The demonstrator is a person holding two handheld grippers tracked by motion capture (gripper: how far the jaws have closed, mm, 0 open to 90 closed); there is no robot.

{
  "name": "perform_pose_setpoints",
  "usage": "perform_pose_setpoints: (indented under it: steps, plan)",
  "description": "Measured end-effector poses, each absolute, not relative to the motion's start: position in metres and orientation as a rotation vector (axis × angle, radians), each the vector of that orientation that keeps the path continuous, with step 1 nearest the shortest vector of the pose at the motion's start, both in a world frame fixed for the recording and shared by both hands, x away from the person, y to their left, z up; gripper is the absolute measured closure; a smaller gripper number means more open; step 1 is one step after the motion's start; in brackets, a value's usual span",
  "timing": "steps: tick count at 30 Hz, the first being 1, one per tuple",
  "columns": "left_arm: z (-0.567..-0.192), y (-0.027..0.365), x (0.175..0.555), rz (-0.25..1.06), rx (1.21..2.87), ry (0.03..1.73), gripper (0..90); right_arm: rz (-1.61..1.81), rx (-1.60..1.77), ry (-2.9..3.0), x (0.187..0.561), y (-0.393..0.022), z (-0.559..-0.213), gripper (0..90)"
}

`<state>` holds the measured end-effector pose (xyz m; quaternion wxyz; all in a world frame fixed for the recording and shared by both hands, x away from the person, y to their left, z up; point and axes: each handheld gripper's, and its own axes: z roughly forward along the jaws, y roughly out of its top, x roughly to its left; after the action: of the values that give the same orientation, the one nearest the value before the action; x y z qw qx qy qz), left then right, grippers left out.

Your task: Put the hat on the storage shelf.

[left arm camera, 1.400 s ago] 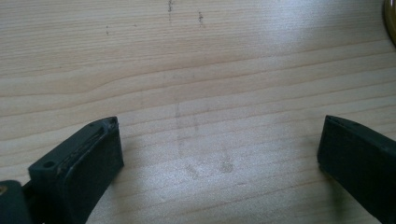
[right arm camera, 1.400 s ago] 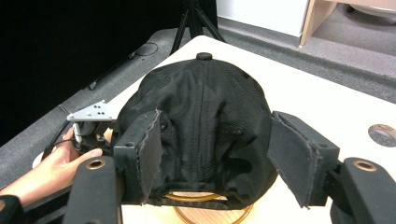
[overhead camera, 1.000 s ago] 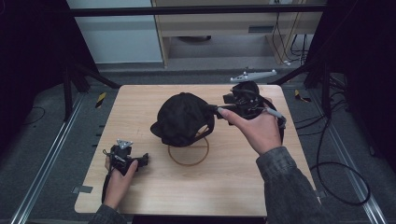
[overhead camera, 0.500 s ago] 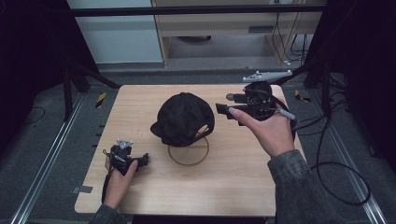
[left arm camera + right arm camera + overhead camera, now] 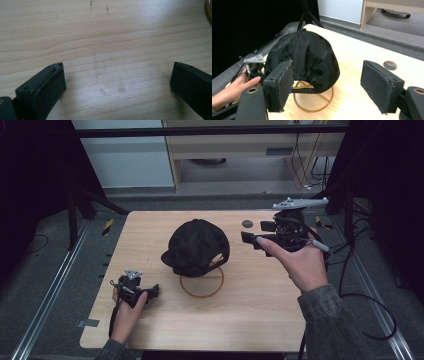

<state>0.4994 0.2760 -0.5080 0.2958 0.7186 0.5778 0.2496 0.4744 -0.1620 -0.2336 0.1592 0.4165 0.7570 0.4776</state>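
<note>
1. Here, the cap [image 5: 196, 247] sits on a gold wire stand [image 5: 202, 284] near the table [image 5: 260, 315] centre, well apart from both grippers.
2. The right gripper [image 5: 248, 238] hovers just right of the cap, jaws pointed toward it. Its jaws have just been opening and stand wide, with nothing between them.
3. The left gripper [image 5: 152, 291] rests low on the table, left of and nearer the person than the stand. Its jaws are spread wide over bare wood.
4. A small dark disc [image 5: 247, 223] lies on the table just beyond the right gripper.
</note>
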Motion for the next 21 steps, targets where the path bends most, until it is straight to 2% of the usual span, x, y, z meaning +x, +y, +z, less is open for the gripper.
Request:
perform_pose_setpoints:
  steps: [8, 15, 21]
  plan:
    - [-0.508, 0.276, 0.499, 0.664, 1.912, 1.537, 0.0, 1.362, 1.207, 2.139, 0.471, -0.175, -0.237, 23.0]
    - [-0.508, 0.276, 0.499, 0.664, 1.911, 1.537, 0.0, 1.353, 1.231, 2.111, 0.469, -0.185, -0.243, 14.2]
    - [-0.508, 0.276, 0.499, 0.664, 1.911, 1.537, 0.0, 1.340, 1.229, 2.093, 0.468, -0.191, -0.247, 10.5]
